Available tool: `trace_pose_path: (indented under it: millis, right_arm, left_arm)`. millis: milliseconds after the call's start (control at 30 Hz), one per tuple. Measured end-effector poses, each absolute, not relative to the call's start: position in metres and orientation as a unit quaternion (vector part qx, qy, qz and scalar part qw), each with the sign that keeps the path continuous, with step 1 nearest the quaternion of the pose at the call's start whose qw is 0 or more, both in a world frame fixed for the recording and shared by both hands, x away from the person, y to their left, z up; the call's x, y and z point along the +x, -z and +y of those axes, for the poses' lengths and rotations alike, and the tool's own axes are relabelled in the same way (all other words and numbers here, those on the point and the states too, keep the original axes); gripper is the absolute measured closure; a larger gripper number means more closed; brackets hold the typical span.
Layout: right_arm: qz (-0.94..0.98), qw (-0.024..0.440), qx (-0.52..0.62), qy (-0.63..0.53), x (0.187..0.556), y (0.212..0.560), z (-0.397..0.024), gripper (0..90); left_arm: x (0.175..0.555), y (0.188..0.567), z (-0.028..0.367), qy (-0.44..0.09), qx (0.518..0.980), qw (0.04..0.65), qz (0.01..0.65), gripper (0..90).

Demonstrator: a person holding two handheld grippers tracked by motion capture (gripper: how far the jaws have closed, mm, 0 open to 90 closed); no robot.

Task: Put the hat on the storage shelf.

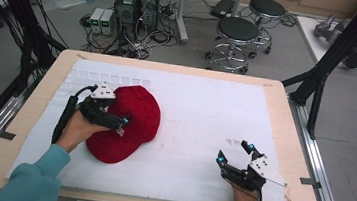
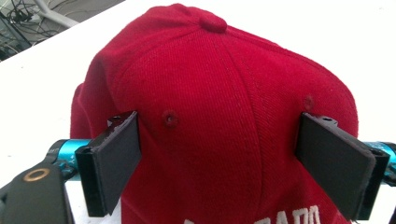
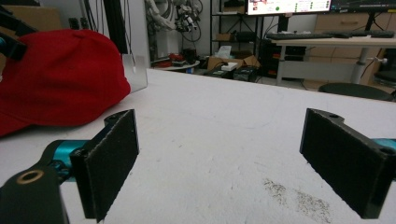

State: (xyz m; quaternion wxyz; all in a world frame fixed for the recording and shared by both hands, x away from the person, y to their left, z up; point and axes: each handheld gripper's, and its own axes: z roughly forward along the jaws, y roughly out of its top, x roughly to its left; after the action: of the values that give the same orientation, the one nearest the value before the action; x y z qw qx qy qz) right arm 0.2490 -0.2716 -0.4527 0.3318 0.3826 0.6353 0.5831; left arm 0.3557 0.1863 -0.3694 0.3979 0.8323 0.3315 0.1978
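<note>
While my left gripper (image 1: 120, 120) sits over the red baseball cap (image 1: 131, 120), its jaws stand wide apart on either side of the crown, not yet pinching any fabric. From the left gripper view I look straight onto the cap's (image 2: 224, 107) panels, with the top button (image 2: 212, 23) above and two stitched eyelets between the black pads (image 2: 114, 163); some white embroidered lettering (image 2: 261, 218) shows at the bottom edge. The cap lies on the left half of the white surface (image 1: 205, 113), brim pointing toward the person's side, crown toward the far edge.

My right gripper (image 1: 235, 154) rests low on the surface well apart from the cap, jaws likewise spread with nothing between them; its own view shows the cap (image 3: 56, 79) off to the left.

I judge the cap light and soft: the crown will dent and fold under the pads rather than resist, so a squeeze across the dome may only bunch cloth and let it slip. The brim (image 1: 108, 148) looks the stiffest part, and I would take hold there, or at the seam where brim meets crown, for a firmer grip.
</note>
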Motion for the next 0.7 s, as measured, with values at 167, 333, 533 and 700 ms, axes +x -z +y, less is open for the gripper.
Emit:
trace_pose_path:
  millis: [167, 333, 533, 700]
  right_arm:
    - [0.633, 0.331, 0.384, -0.584, 0.248, 0.453, -0.271, 10.6]
    - [0.633, 0.331, 0.385, -0.585, 0.248, 0.453, -0.271, 10.6]
    - [0.633, 0.333, 0.384, -0.584, 0.248, 0.453, -0.271, 10.6]
    - [0.633, 0.333, 0.385, -0.584, 0.248, 0.453, -0.271, 10.6]
  left_arm:
    - [0.358, 0.375, 0.18, -0.193, 0.841, 0.382, 0.332, 15.4]
    - [0.362, 0.38, 0.177, -0.187, 0.844, 0.375, 0.334, 17.9]
    - [0.366, 0.384, 0.173, -0.183, 0.846, 0.372, 0.335, 21.2]
    - [0.367, 0.386, 0.172, -0.176, 0.847, 0.372, 0.336, 27.9]
